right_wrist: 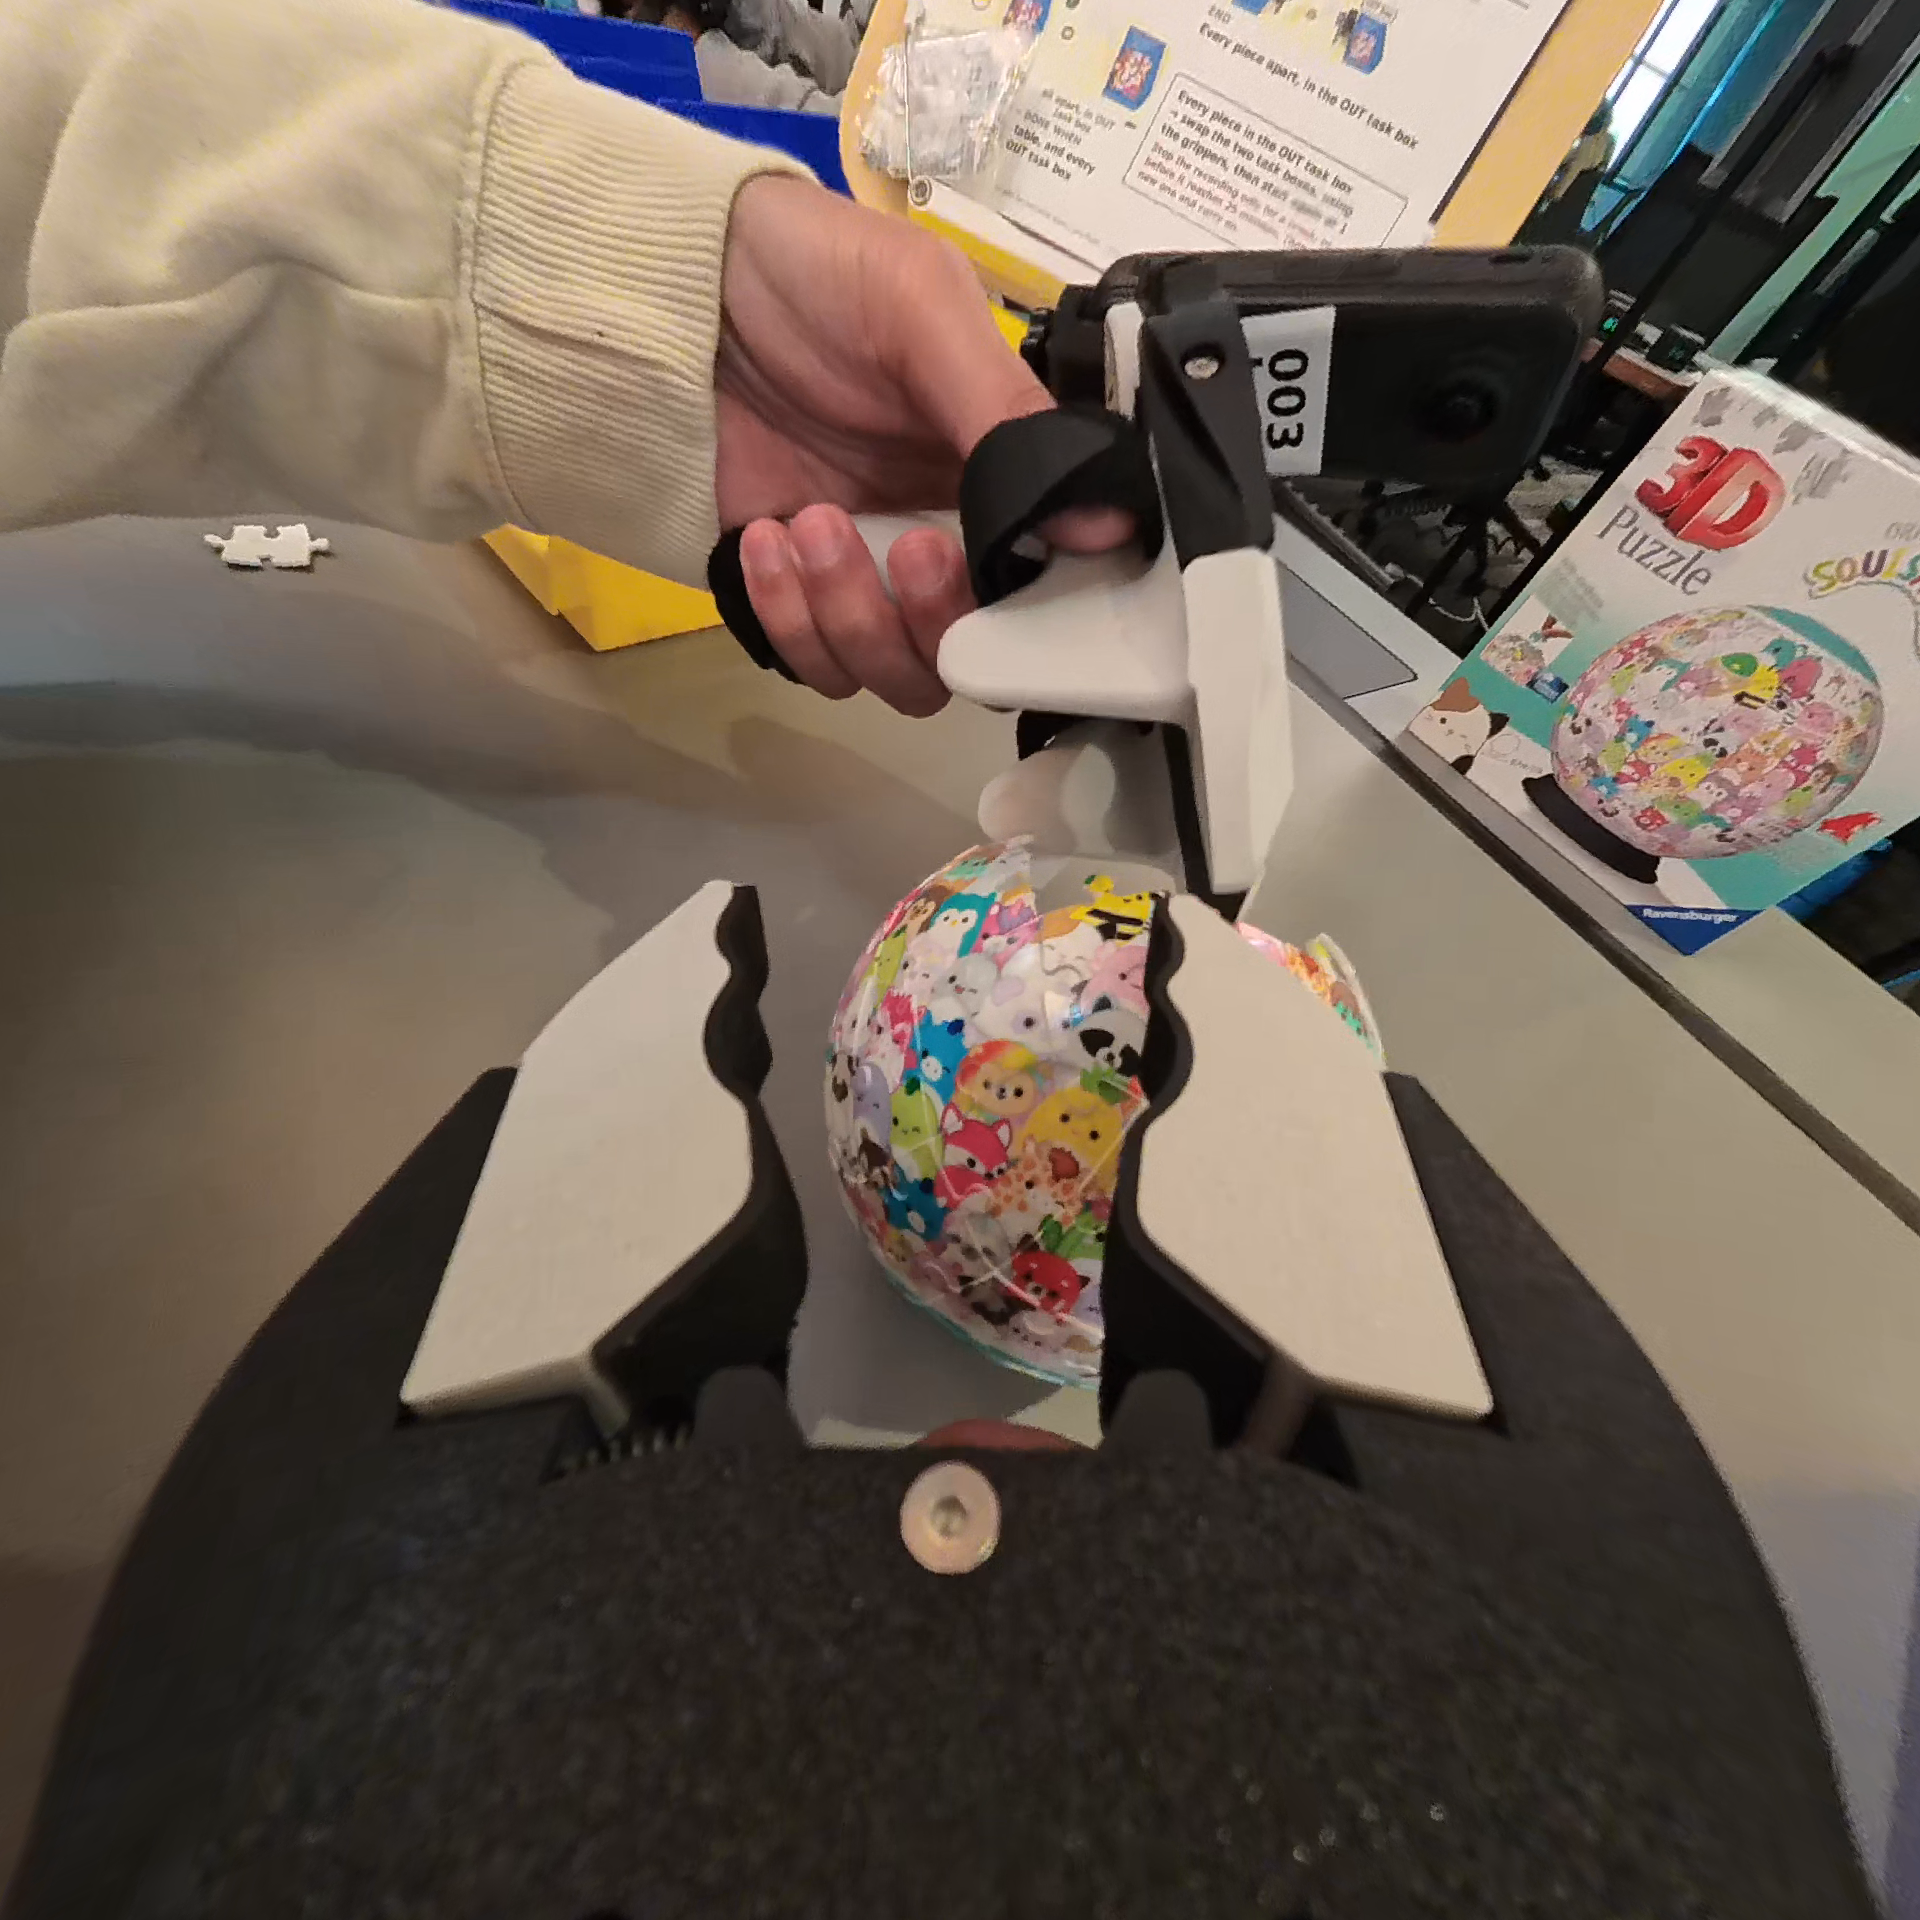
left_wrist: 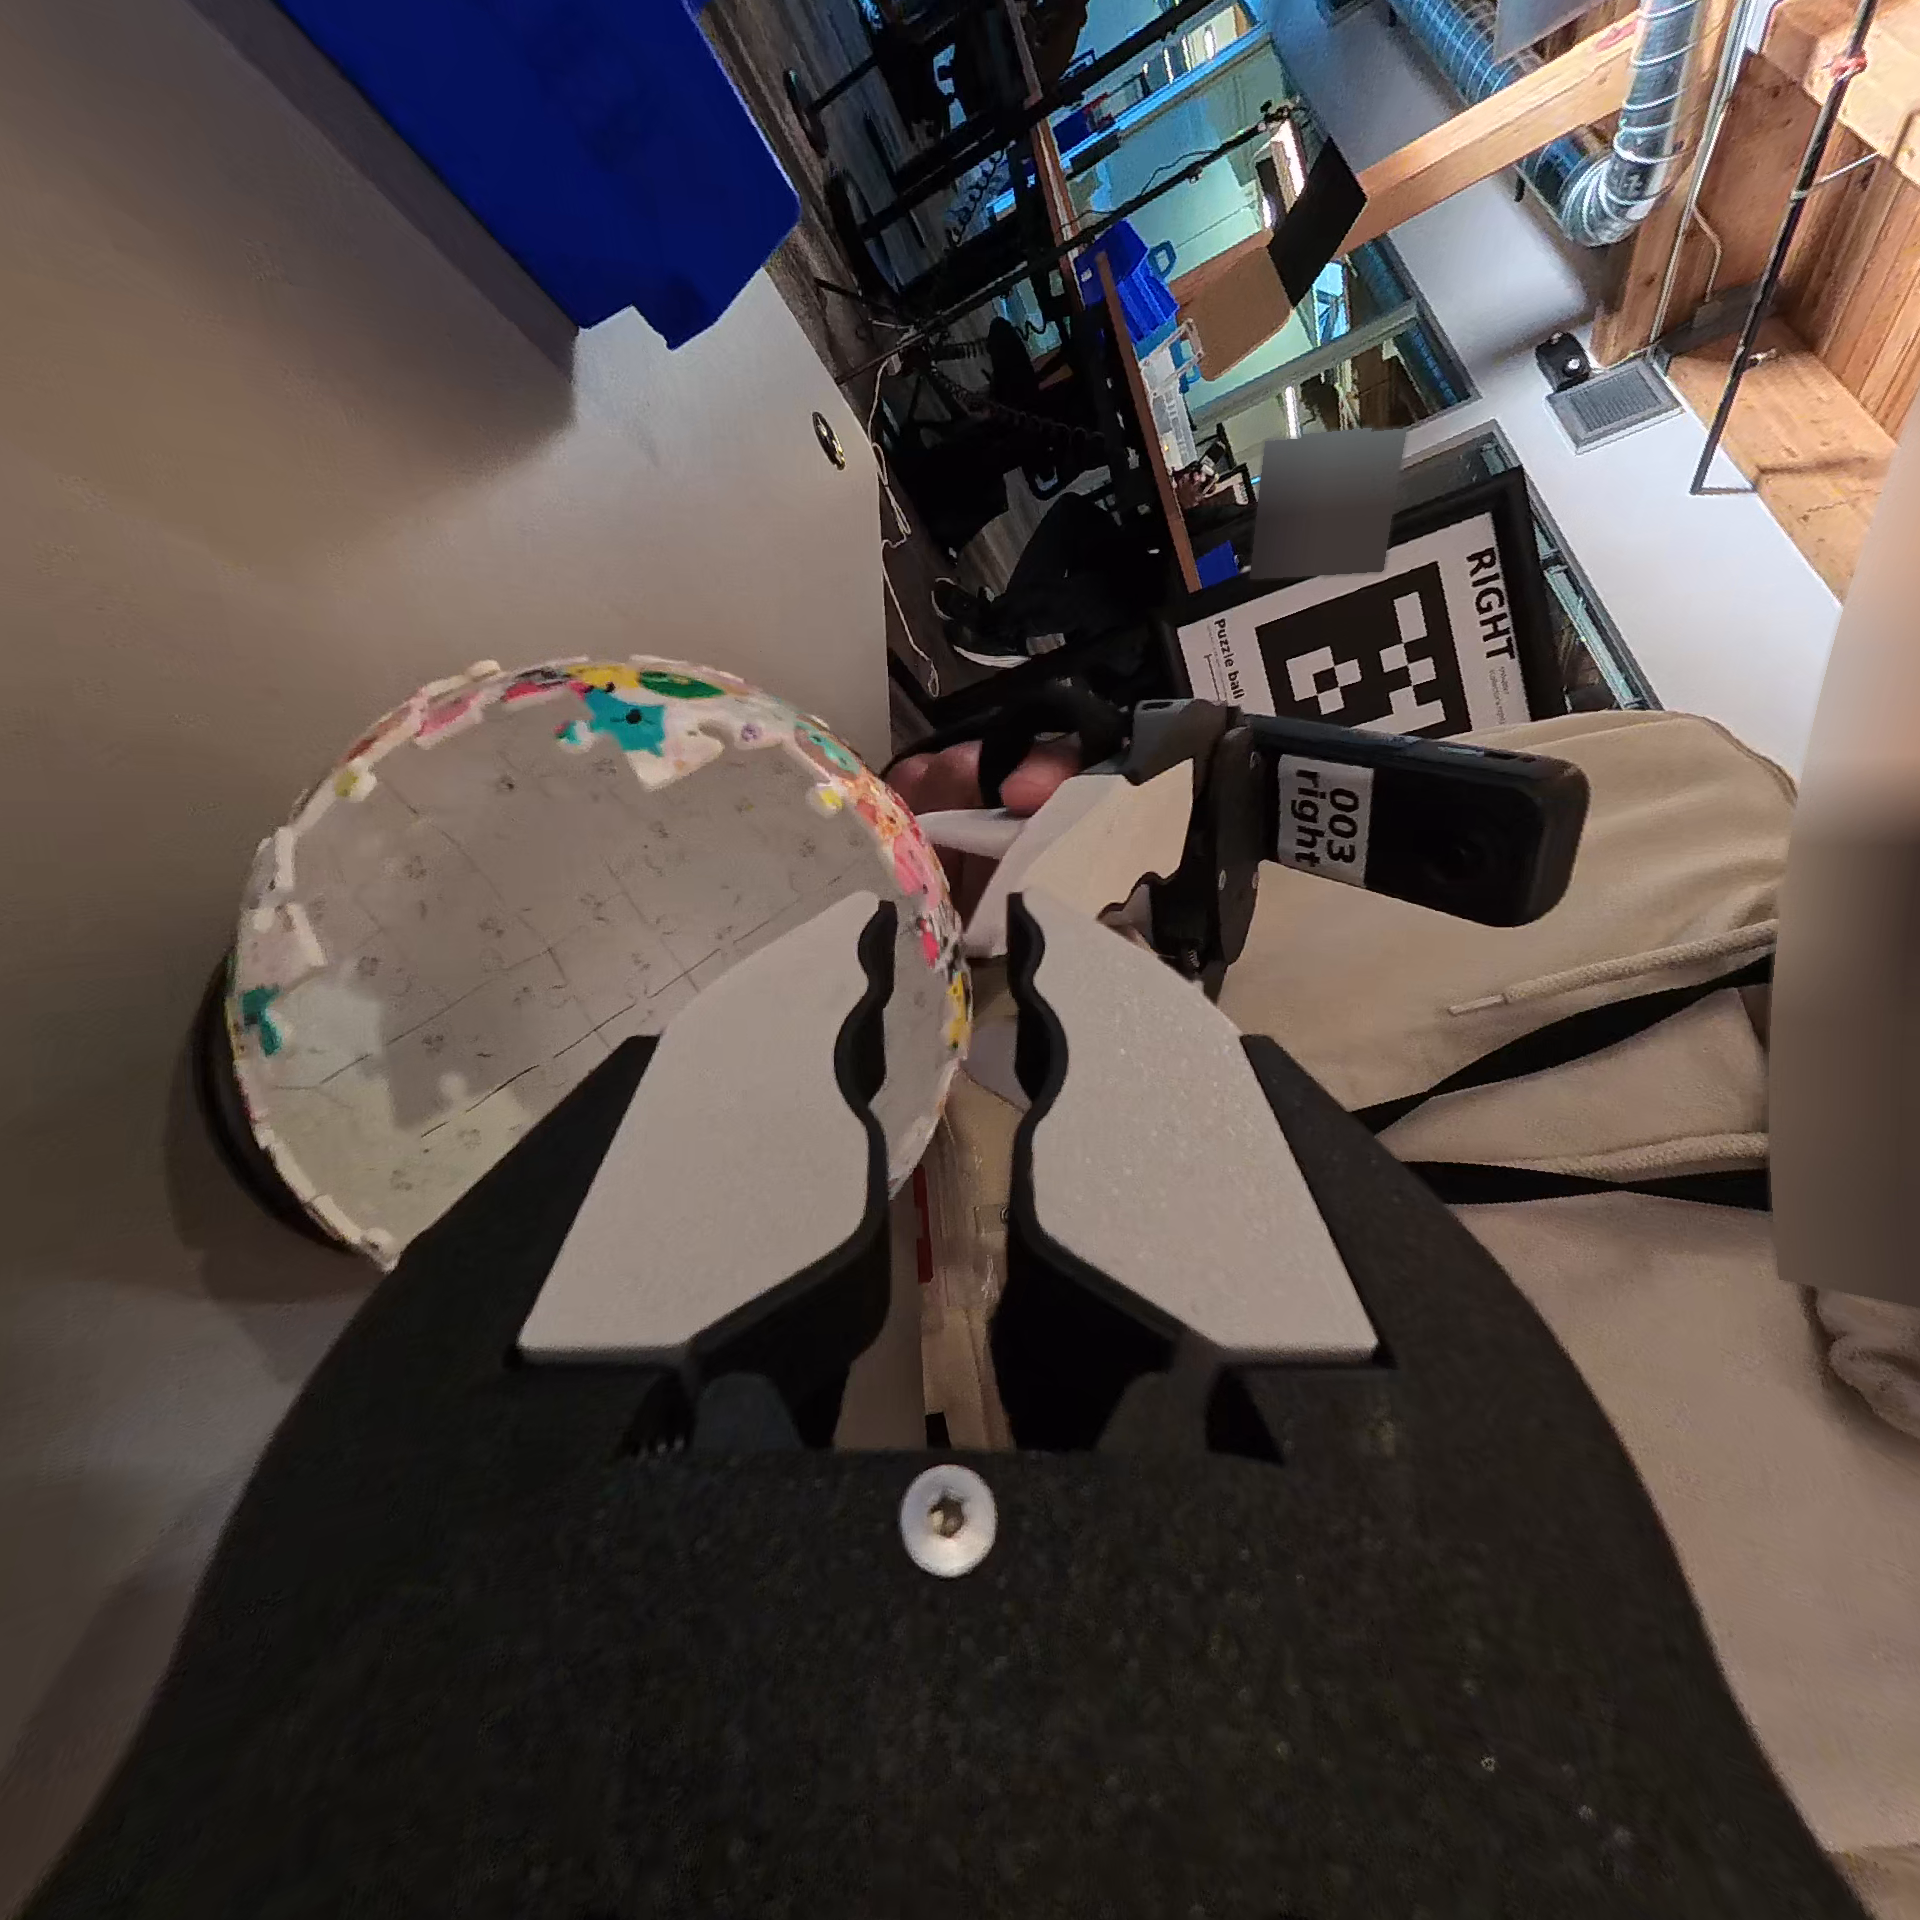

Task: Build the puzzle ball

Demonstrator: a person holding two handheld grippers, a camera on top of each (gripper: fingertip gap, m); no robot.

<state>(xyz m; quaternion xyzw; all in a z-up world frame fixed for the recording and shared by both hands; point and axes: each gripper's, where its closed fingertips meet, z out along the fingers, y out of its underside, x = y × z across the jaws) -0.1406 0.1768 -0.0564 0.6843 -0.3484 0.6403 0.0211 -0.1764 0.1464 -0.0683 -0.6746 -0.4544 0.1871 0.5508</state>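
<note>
A half-built puzzle ball (right_wrist: pixel 997 1122) sits on the pale counter (right_wrist: pixel 312 935), at the centre of the right wrist view and at about 9 o'clock in the left wrist view, where it rests on a dark stand (left_wrist: pixel 223 1101). The left tool (left_wrist: pixel 945 945) hovers at the shell's open rim with its jaws a narrow gap apart and nothing visibly between them. The right tool (right_wrist: pixel 951 914) stands spread wide and empty, framing the ball.

The shell looks light, thin and stiff but brittle at its seams, likely to spring apart under a squeeze; its glossy printed skin may slip. The toothed rim seems the better place to take hold, pinched gently, one piece deep.

Only the left wrist view shows the hollow grey inside and the jagged unfinished edge. Only the right wrist view shows the colourful printed outside, a loose white piece (right_wrist: pixel 268 544) at 10 o'clock, the puzzle box (right_wrist: pixel 1704 665) at 3 o'clock, and the person's hand (right_wrist: pixel 862 447) working the left tool's handle.
</note>
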